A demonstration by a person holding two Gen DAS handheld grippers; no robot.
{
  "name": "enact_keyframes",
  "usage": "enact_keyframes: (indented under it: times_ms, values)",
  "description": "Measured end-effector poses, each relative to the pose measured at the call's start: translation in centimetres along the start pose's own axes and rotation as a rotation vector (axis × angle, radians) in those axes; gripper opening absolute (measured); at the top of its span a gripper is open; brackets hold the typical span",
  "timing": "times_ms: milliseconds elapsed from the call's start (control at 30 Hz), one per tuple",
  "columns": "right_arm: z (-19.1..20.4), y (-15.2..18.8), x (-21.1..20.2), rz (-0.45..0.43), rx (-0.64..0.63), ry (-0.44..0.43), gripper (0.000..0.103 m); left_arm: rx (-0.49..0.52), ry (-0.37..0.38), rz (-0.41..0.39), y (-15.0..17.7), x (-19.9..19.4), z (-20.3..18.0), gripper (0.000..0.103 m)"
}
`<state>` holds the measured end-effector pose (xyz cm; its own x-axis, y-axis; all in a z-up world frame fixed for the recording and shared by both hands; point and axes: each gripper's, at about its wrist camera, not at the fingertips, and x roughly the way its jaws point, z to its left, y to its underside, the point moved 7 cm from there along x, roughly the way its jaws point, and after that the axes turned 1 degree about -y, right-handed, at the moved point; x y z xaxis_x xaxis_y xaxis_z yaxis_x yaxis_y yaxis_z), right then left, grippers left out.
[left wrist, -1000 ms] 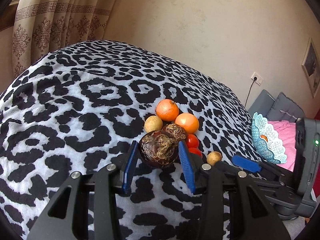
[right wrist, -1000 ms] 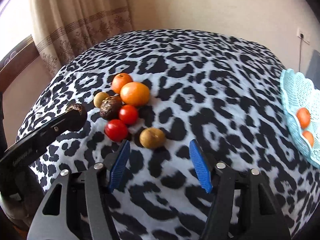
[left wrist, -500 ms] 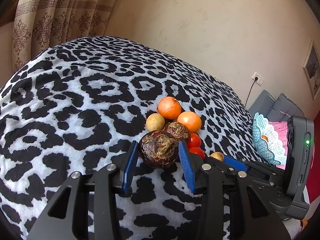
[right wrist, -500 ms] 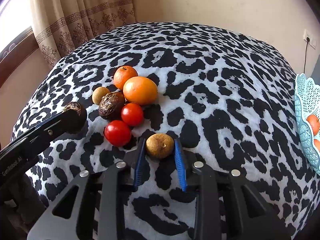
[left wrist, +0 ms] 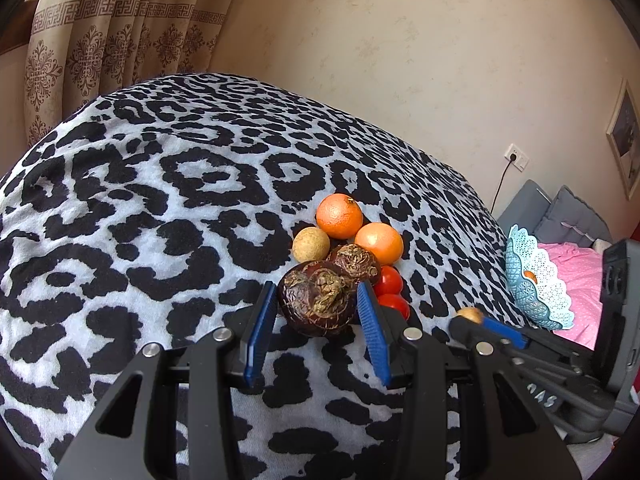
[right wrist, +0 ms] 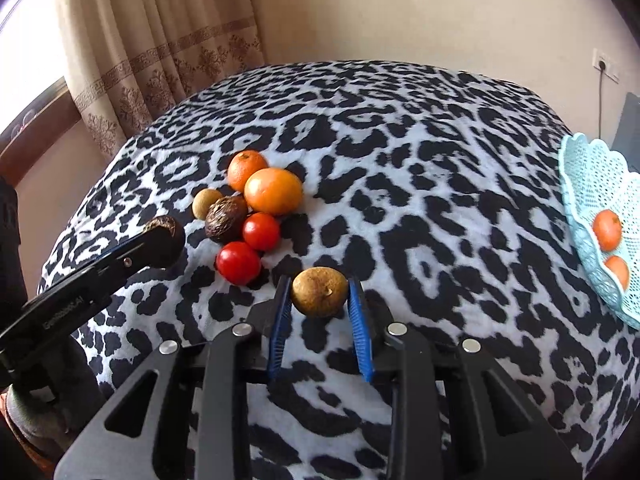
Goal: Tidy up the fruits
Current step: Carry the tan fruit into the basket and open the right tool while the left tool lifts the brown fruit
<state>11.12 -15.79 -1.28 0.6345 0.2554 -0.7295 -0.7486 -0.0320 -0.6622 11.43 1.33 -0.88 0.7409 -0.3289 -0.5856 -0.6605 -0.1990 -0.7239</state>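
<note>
My left gripper (left wrist: 317,298) is shut on a dark, wrinkled brown fruit (left wrist: 318,308), just in front of the fruit pile on the leopard-print cloth (left wrist: 160,216). In the right wrist view that gripper (right wrist: 160,240) reaches in from the left with the fruit at its tip. My right gripper (right wrist: 319,285) is shut on a small tan round fruit (right wrist: 319,294), right of the pile. The pile holds two oranges (right wrist: 273,191), a second wrinkled fruit (right wrist: 225,219), a small tan fruit (right wrist: 206,203) and two tomatoes (right wrist: 239,263). I cannot tell whether either held fruit touches the cloth.
A light blue lattice basket (right wrist: 588,184) with two oranges (right wrist: 607,229) stands at the cloth's right edge. A patterned curtain (right wrist: 160,60) hangs behind at the left. Past the basket lie pink bedding (left wrist: 580,268) and grey cushions (left wrist: 568,216). A plain wall rises behind.
My right gripper moved forward to the small tan fruit and closed on it. The left gripper kept its grip on the dark fruit and stayed in place.
</note>
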Motion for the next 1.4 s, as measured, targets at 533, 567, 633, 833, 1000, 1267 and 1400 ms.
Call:
enact_keyframes:
  times_ms: [533,567,633,833,1000,1267,1400]
  values:
    - [-10.4,-0.5,-6.6,-0.144,0.177,0.19,0.029,0.005,-0.001,-0.002,-0.1,0.0,0.1,0.042]
    - [-11.1,-0.4,-6.9,-0.152,0.187,0.204,0.029,0.006,-0.002,-0.002,-0.1,-0.1,0.1,0.042]
    - [-12.5,-0.3,-7.8,-0.17,0.215,0.23,0.029,0.008,-0.004,-0.002,-0.1,-0.1,0.1,0.042]
    - [-16.2,0.1,-9.5,-0.209,0.262,0.313,0.029,0.014,-0.024,0.0,0.0,0.1,0.1,0.042]
    - [-19.4,0.5,-10.4,-0.224,0.313,0.345,0.029,0.026,-0.046,0.001,0.1,0.2,0.1,0.042]
    - [-23.5,1.7,-10.8,-0.216,0.378,0.376,0.029,0.057,-0.078,0.002,0.0,-0.2,-0.8,0.042]
    - [-24.4,2.0,-10.9,-0.226,0.406,0.371,0.03,0.082,-0.065,0.003,0.0,-0.6,-2.4,0.042]
